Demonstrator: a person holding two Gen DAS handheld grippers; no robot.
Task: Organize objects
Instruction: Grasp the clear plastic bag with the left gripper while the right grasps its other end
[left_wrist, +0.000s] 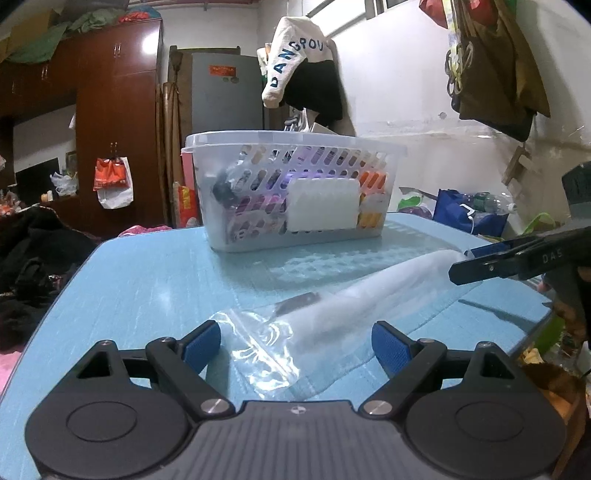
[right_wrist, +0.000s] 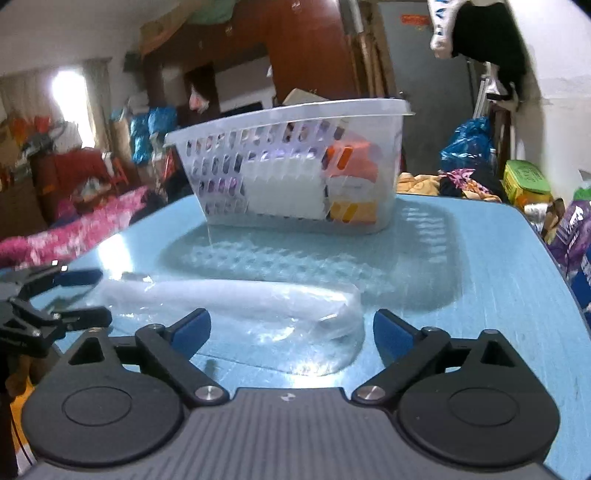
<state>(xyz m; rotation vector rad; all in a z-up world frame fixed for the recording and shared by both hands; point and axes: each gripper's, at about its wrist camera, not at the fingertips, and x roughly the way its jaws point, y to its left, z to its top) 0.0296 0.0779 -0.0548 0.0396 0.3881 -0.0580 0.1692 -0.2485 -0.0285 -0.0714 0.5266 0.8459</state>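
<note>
A clear plastic zip bag (left_wrist: 332, 317) with a white roll inside lies flat on the blue table (left_wrist: 147, 288). My left gripper (left_wrist: 295, 343) is open, its blue pads on either side of the bag's near end. My right gripper (right_wrist: 291, 332) is open around the bag's other end (right_wrist: 258, 310). In the left wrist view the right gripper (left_wrist: 465, 266) shows at the right edge. In the right wrist view the left gripper (right_wrist: 92, 295) shows at the left edge. A white slotted basket (left_wrist: 291, 192) filled with several small items stands behind the bag.
The basket (right_wrist: 288, 166) stands at the table's far middle. The table's edges drop off to cluttered bedding at the left (right_wrist: 74, 229) and bags at the right (right_wrist: 576, 236). Clothes hang on the wall (left_wrist: 306, 74) behind.
</note>
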